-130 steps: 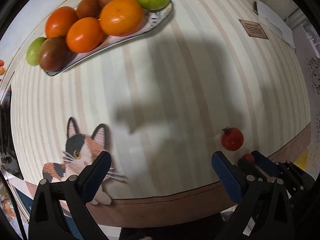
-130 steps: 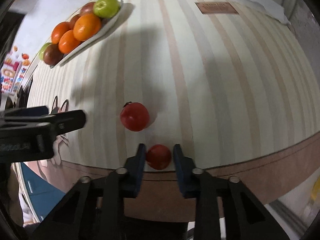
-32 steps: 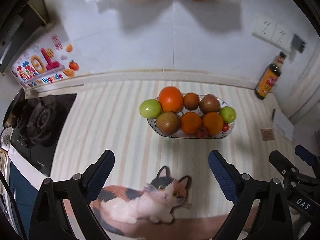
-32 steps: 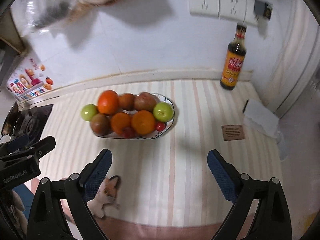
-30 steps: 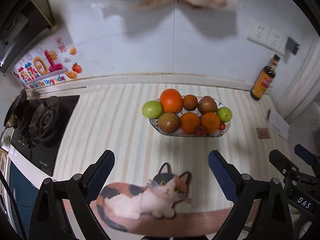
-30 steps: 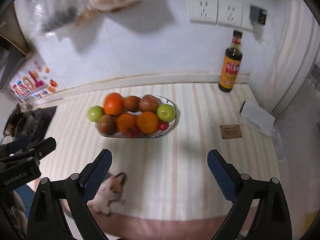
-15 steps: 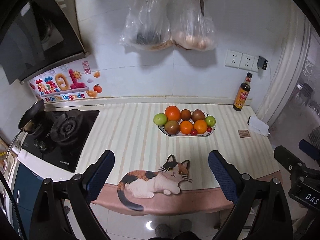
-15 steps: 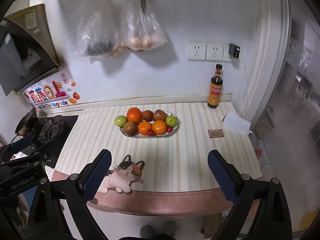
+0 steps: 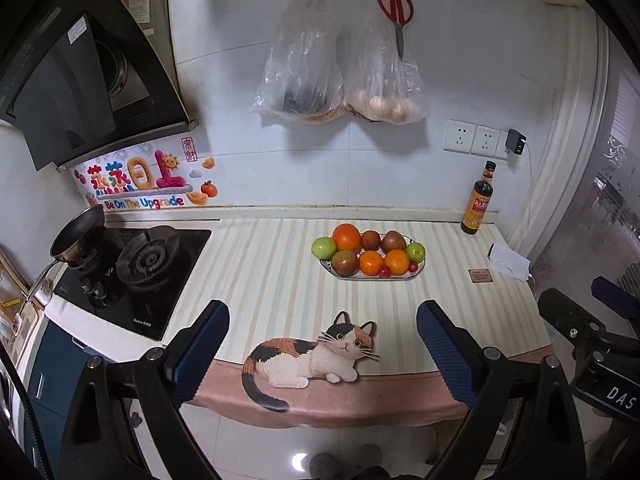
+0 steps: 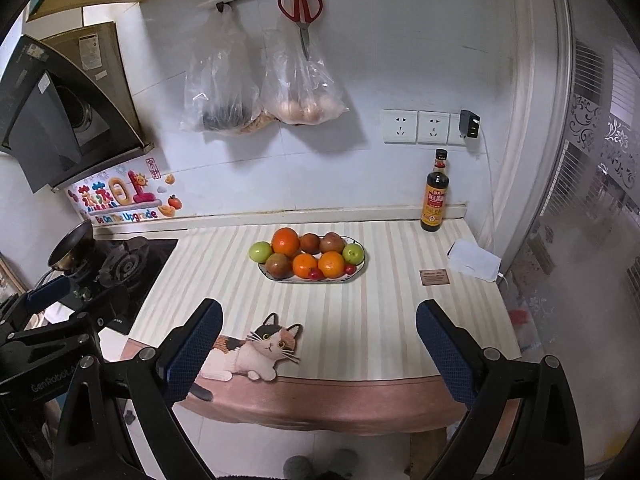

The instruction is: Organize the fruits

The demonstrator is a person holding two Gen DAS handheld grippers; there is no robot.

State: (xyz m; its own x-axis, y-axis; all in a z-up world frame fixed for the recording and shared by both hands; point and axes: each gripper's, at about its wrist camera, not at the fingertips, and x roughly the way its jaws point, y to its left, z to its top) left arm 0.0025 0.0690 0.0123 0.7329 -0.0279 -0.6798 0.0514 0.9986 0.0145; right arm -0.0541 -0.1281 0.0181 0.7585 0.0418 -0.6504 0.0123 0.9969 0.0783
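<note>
**Both grippers clear of the fruit plate**

Left to right: the gas stove point(image 9: 136, 268), then the left gripper point(image 9: 322, 356), jaws wide and empty. The oval fruit plate point(image 9: 400, 276) lies straight ahead, well apart, long axis crosswise (looks fully loaded). The right gripper point(image 10: 318, 354) is likewise wide, empty. Soy sauce bottle point(image 10: 436, 194) stands far right; nothing blocks.

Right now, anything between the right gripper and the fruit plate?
Nothing visible. The right gripper is open and empty, back off the counter edge; only bare striped mat and the flat cat print lie before the fruit plate.
</note>
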